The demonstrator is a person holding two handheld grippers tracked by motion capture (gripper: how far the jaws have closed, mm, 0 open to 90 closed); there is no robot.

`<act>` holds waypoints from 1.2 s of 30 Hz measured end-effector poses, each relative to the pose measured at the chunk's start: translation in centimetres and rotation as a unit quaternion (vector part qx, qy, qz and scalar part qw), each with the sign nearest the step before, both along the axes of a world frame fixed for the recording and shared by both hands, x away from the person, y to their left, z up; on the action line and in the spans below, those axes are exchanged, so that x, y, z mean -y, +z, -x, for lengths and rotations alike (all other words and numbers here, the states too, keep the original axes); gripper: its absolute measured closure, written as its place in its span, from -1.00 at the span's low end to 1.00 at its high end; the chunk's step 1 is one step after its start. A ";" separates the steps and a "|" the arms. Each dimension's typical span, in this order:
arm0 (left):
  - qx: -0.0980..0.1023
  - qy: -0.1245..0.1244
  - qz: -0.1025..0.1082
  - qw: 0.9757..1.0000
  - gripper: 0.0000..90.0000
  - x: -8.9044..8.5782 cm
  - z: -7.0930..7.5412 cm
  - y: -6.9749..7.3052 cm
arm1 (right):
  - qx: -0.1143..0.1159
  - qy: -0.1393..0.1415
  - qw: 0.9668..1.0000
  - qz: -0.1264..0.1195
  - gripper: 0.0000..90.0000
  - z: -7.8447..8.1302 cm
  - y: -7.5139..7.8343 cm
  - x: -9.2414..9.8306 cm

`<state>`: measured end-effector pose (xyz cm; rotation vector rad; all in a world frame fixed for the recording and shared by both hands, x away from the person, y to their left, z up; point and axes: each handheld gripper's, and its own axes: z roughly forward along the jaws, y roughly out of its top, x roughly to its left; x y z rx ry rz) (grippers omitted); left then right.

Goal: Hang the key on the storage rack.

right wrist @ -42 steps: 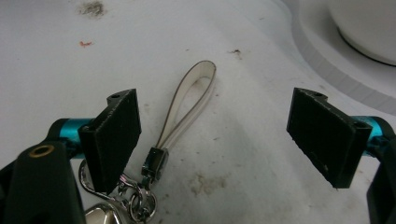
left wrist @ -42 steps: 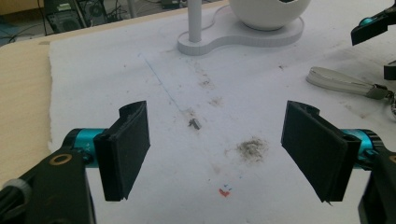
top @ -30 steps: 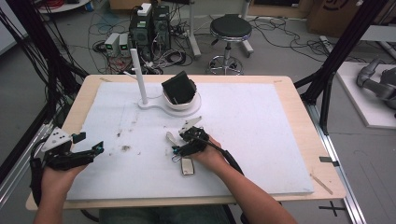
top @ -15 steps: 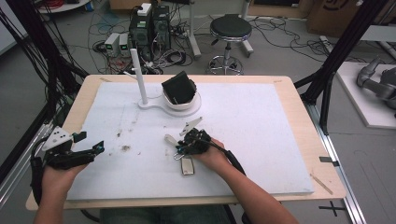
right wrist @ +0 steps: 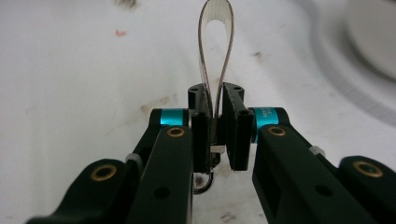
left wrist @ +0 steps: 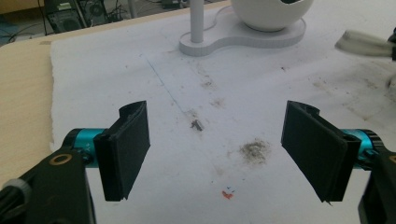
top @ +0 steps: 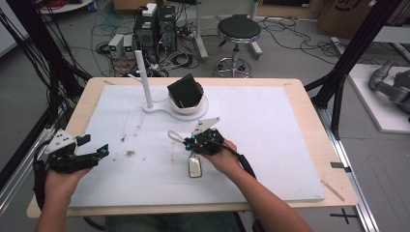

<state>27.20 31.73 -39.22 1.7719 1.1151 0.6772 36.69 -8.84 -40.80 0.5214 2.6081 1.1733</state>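
right gripper (right wrist: 215,123): clenched on strap loop (right wrist: 215,51) at mid-worktop | key fob (top: 195,166) hangs just near of it, long axis near-far | left gripper (left wrist: 217,156): released, far left, well apart | right hand nearer

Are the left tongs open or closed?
Open. In the left gripper view, the left tongs have their two black pads wide apart, with bare white mat between them.

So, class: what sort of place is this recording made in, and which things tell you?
Most likely a robotics lab or workshop: computer towers and tangled cables on the floor, a black frame around the table, and a grey robot arm off to the side.
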 end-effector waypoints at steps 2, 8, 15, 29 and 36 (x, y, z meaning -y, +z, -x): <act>0.003 0.001 0.001 1.000 -0.47 0.0 -0.1 0.1 | 0.011 -0.006 1.000 -0.015 0.85 -0.2 0.9 0.4; 0.010 -0.002 0.007 1.000 -0.47 0.1 -0.3 0.5 | 0.039 -0.030 0.997 -0.057 0.85 -1.1 3.9 1.0; 0.013 -0.006 0.010 1.000 -0.47 0.2 -0.5 0.7 | 0.074 -0.042 0.993 -0.079 0.85 -2.4 6.5 -0.3; 0.014 -0.012 0.012 1.000 -0.47 0.5 -0.5 0.8 | 0.120 -0.037 0.989 -0.082 0.85 -4.6 11.5 -5.3; 0.015 -0.013 0.013 1.000 -0.47 0.5 -0.5 0.9 | 0.135 -0.036 0.988 -0.070 0.85 -5.8 12.7 -7.4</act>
